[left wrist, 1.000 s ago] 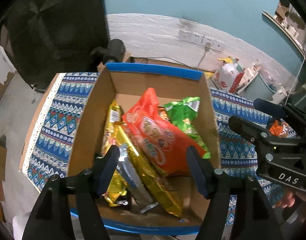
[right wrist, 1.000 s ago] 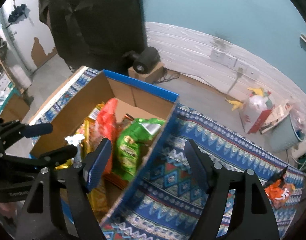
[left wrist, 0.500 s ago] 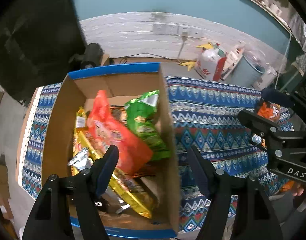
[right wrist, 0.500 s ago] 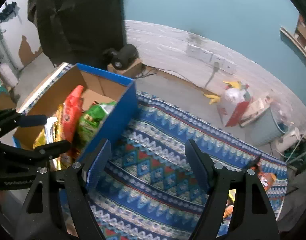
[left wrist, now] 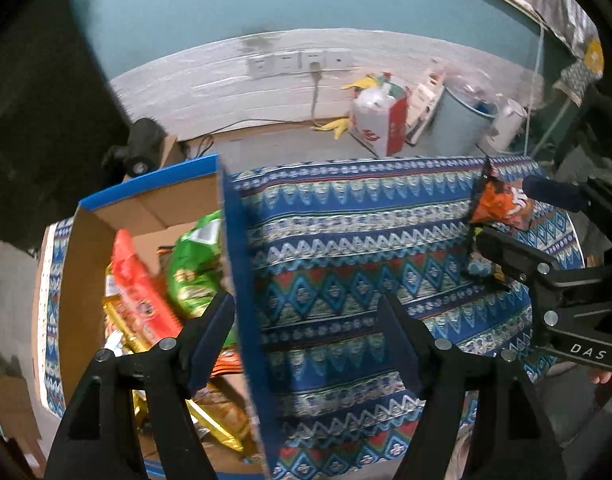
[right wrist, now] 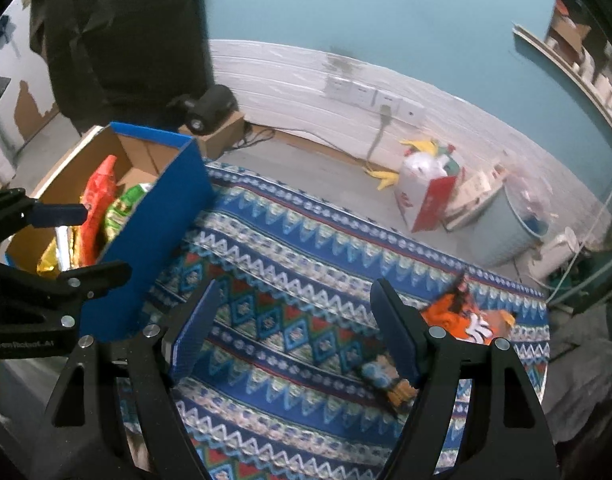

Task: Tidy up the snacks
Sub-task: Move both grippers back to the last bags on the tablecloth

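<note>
dim, even indoor light is falling from above; no hard shadows are showing on the patterned cloth (left wrist: 346, 248) between the fingers. motion blur is smearing the teal wall (right wrist: 346, 8) and the white panelling (left wrist: 266, 76) far beyond the fingertips. fisheye distortion is bending the wall line and blacking out the corners. the snack packets (left wrist: 146, 296) left of the fingers are giving off small foil glints. the black fingers (right wrist: 402, 340) themselves are staying sharp.
</note>
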The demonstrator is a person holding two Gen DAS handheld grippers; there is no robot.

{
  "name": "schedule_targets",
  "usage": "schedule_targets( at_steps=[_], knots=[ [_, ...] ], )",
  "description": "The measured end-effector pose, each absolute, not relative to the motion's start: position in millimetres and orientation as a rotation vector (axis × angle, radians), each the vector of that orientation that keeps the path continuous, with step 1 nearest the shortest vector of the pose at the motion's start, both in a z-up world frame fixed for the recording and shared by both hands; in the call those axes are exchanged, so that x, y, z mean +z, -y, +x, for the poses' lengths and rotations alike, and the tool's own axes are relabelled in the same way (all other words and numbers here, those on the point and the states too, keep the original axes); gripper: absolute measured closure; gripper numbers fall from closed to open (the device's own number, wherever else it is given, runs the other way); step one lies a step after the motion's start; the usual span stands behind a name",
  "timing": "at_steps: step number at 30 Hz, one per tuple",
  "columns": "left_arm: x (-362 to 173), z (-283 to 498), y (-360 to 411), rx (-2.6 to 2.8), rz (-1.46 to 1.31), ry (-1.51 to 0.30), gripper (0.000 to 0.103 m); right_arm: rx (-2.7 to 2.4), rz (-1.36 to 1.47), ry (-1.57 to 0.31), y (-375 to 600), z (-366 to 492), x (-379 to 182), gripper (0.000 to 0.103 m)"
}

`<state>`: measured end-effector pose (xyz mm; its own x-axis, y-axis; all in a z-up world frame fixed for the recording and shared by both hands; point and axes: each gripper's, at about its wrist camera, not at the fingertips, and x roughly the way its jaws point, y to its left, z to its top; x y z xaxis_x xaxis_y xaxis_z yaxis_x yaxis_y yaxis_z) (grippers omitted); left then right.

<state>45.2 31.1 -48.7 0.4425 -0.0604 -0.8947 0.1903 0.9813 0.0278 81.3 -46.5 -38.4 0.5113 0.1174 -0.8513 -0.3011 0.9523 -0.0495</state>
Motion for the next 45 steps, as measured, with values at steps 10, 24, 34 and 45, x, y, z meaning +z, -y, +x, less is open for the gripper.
schedule_targets(
  at_steps=[10,24,34,45],
  knots=[
    [-51.9,48.4,27.4,-0.227,0.227,-1.115,0.027,0.175,-0.165,-1.026,102.0,69.8,-44.0,0.026],
    [-63.7,82.9,94.1,-0.323,0.346,-1.168,0.023,0.157,-0.294,-1.174,177.8,90.8,-73.4,0.026],
    [-93.4,119.7,141.1,-0.448,0.425,-1.186,0.022,0.237,-0.514,-1.277,212.7,142.6,-112.0,0.026],
    [-135.9,136.4,148.6,-0.489,0.381,-1.260,0.022,0.302,-0.646,-1.318,224.0,150.7,-169.5,0.026]
  ],
)
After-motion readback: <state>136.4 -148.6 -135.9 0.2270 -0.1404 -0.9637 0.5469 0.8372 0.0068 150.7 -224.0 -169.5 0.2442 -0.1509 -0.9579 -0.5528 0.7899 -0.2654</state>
